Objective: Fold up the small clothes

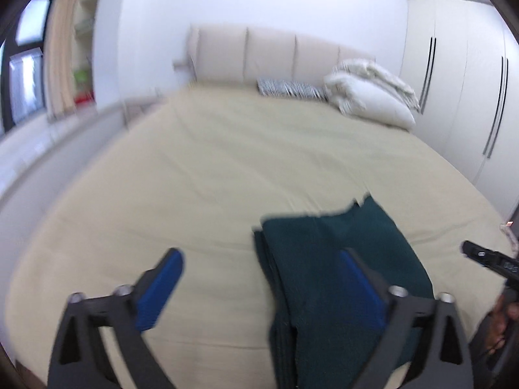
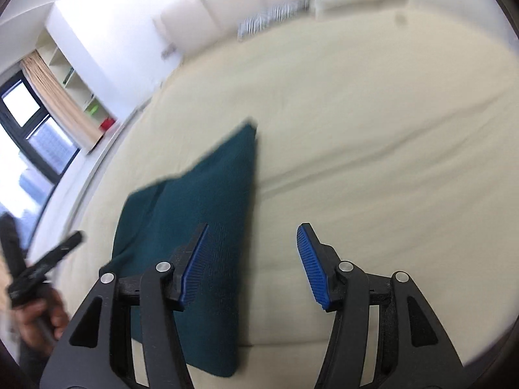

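Observation:
A dark green folded garment (image 1: 327, 259) lies flat on the beige bed sheet (image 1: 207, 168) near the front edge. My left gripper (image 1: 259, 269) is open and empty above the sheet, its right finger over the garment's left part. In the right wrist view the same garment (image 2: 201, 188) lies left of centre. My right gripper (image 2: 251, 246) is open and empty, its left finger over the garment's right edge, its right finger over bare sheet (image 2: 373, 146). The right gripper also shows at the right edge of the left wrist view (image 1: 493, 262), and the left gripper shows at the lower left of the right wrist view (image 2: 42, 269).
White pillows (image 1: 369, 94) and a striped cloth (image 1: 288, 89) lie at the padded headboard (image 1: 269, 55). White wardrobe doors (image 1: 460, 103) stand to the right. A window (image 2: 29, 136) and curtain (image 2: 61, 103) are on the left.

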